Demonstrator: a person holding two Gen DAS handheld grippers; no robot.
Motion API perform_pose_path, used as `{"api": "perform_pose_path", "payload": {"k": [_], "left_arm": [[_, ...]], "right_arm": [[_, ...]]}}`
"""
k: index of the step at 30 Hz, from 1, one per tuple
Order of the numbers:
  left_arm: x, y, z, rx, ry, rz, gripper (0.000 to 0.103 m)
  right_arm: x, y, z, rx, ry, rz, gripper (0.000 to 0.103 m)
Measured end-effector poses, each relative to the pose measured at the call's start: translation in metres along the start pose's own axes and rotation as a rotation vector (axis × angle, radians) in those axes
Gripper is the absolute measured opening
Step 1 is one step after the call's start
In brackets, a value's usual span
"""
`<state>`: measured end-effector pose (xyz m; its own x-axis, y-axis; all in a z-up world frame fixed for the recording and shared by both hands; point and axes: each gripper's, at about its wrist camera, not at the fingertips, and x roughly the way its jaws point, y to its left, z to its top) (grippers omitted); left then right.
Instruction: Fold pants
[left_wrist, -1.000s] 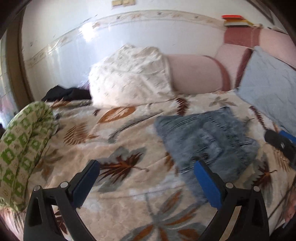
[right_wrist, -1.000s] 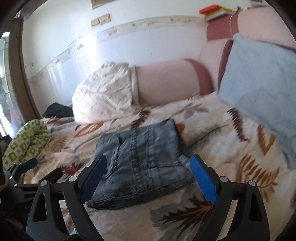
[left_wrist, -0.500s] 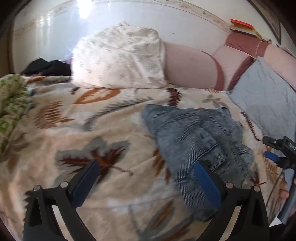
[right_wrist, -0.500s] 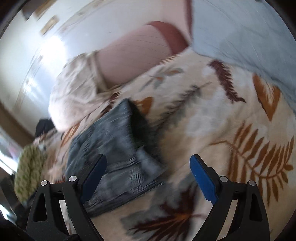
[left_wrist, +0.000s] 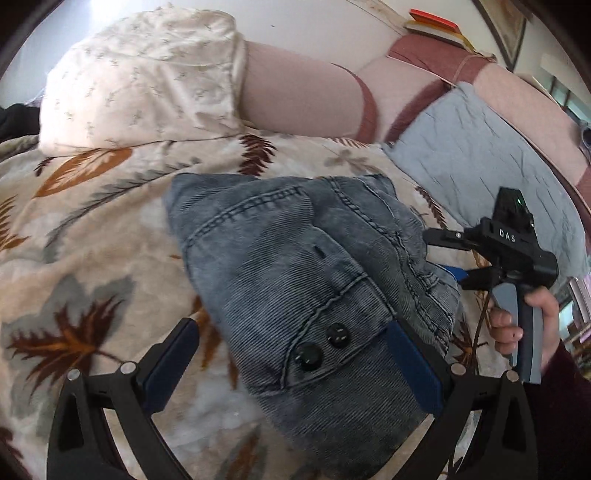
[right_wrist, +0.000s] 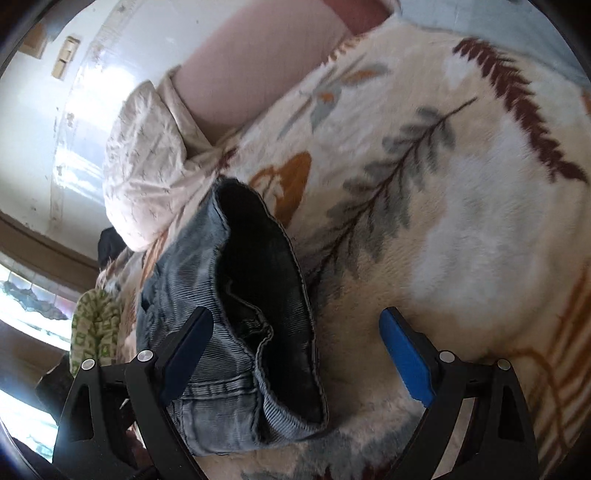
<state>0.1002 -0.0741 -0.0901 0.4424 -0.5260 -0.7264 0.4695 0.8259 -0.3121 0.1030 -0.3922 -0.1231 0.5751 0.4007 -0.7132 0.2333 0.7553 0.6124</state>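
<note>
- Because the left gripper (left_wrist: 291, 360) hovers with jaws spread wide and empty over the buttoned end of the pants (left_wrist: 314, 295), closing here may pinch only the top layer and peel the bundle apart.
- The pants lie folded in a thick grey-blue bundle on the leaf-print blanket (left_wrist: 92, 258) of the bed, so a sideways drag could bunch both.
- At the bundle's right edge, the right gripper (right_wrist: 295, 354) is also wide open and empty, straddling a gaping hem; catching that loose lip could unroll the fold.
</note>
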Motion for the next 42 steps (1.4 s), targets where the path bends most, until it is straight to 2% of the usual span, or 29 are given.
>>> {"api": "perform_pose_path", "payload": {"k": [2,8,10,12,15,20,22,24,26,29,34,42], "left_arm": [[0.007,0.0,0.002,0.004,0.013,-0.013,0.103],[0.018,0.01,0.005,-0.072,0.04,-0.086,0.103],[0.019,0.013,0.006,-0.098,0.042,-0.104,0.103],[0.02,0.016,0.007,-0.123,0.041,-0.121,0.103],[0.024,0.016,0.009,-0.141,0.041,-0.126,0.103],[0.027,0.015,0.012,-0.137,0.041,-0.123,0.103],[0.025,0.016,0.012,-0.138,0.034,-0.129,0.102],[0.022,0.016,0.013,-0.138,0.024,-0.124,0.093],[0.019,0.015,0.016,-0.126,0.006,-0.119,0.081],[0.012,0.015,0.019,-0.119,-0.017,-0.122,0.072],[0.002,0.022,0.026,-0.133,-0.041,-0.116,0.067],[-0.046,0.052,0.047,-0.164,-0.17,-0.056,0.067]], "right_arm": [[0.003,0.002,0.003,-0.019,0.013,0.014,0.094],[0.01,0.002,0.007,-0.014,0.065,0.087,0.095],[0.018,0.006,0.006,-0.012,0.117,0.15,0.095],[0.026,0.012,0.004,-0.037,0.152,0.159,0.095],[0.036,0.021,0.003,-0.058,0.192,0.221,0.096],[0.046,0.036,-0.004,-0.085,0.201,0.257,0.095],[0.047,0.039,-0.006,-0.086,0.2,0.267,0.089],[0.046,0.04,-0.007,-0.08,0.197,0.258,0.086],[0.044,0.043,-0.007,-0.089,0.194,0.256,0.071],[0.041,0.048,-0.009,-0.108,0.181,0.241,0.059],[0.033,0.068,-0.012,-0.149,0.148,0.238,0.047],[0.03,0.115,-0.02,-0.194,0.077,0.316,0.046]]}}
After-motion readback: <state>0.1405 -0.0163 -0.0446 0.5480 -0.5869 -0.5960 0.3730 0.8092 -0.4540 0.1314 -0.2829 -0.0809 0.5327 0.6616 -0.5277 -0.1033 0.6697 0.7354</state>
